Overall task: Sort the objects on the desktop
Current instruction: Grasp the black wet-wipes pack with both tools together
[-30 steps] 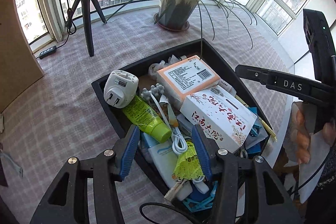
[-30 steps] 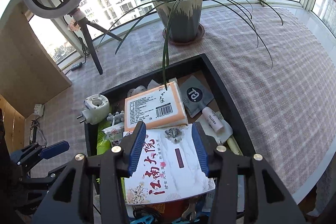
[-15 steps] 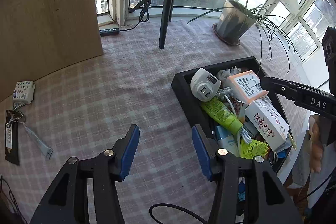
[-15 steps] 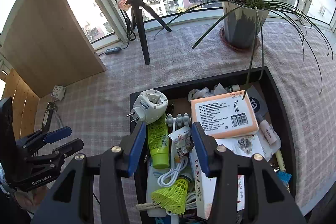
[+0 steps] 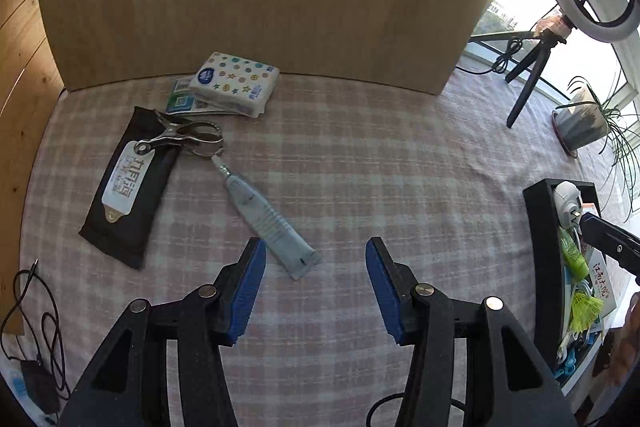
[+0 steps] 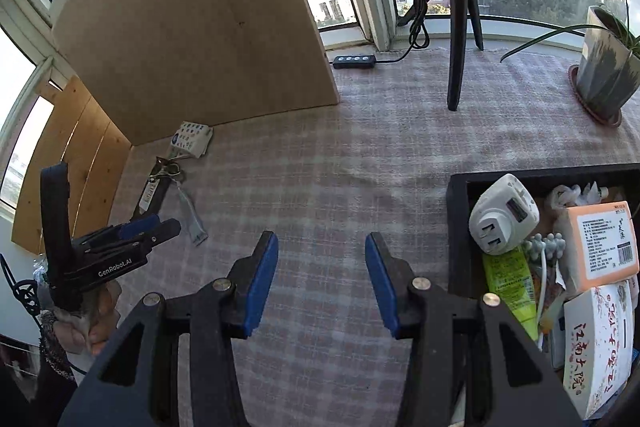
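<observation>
We find the left gripper (image 5: 314, 285) spread and empty; the tube (image 5: 267, 217) lies just ahead, left of its centre, long axis slanting away toward the clip (image 5: 182, 139). Right gripper (image 6: 320, 277), also spread, stands farther off

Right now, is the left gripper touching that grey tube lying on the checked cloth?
Apart. The left wrist view shows the left gripper with jaws open and empty; the grey tube lies flat on the cloth, its flat end just beyond the fingertips, with cloth visible between.

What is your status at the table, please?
Both tongs open, empty: left, right. Tube just ahead of left. Tray still full. Nothing in the way.
</observation>
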Action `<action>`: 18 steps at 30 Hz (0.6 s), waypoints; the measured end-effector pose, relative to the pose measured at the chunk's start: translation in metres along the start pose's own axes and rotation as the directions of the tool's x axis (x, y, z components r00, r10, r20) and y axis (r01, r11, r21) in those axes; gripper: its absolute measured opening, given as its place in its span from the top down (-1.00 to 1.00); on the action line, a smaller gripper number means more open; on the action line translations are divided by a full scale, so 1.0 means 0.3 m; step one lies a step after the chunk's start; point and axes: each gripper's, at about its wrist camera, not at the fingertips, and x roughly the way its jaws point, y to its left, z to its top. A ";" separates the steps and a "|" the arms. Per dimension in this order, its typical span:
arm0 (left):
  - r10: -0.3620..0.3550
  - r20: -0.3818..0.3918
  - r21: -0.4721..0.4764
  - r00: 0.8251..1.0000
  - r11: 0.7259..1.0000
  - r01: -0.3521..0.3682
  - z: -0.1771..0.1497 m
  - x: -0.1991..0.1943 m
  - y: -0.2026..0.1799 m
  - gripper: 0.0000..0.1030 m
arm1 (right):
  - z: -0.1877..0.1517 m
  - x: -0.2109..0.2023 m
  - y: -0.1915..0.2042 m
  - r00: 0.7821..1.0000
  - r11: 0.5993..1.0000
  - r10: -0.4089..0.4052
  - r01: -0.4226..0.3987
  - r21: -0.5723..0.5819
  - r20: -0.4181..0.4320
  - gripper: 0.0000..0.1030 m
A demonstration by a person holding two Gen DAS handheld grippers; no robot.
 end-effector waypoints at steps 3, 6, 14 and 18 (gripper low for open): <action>0.045 0.006 -0.065 0.999 0.997 -0.044 0.003 0.002 0.166 0.03 | 0.008 0.091 0.133 0.997 0.998 0.064 -0.065 -0.021 -0.040 0.17; 0.054 0.005 -0.120 0.999 0.991 -0.053 0.015 0.004 0.316 0.04 | 0.029 0.179 0.276 0.991 0.991 0.112 -0.117 -0.062 -0.073 0.27; 0.069 -0.016 -0.176 0.997 0.982 -0.071 0.064 0.051 0.551 0.09 | 0.084 0.436 0.597 0.972 0.976 0.158 -0.180 -0.124 -0.173 0.34; 0.063 -0.025 -0.162 0.998 0.985 -0.066 0.084 0.091 0.580 0.09 | 0.085 0.559 0.660 0.957 0.976 0.168 -0.195 -0.099 -0.235 0.36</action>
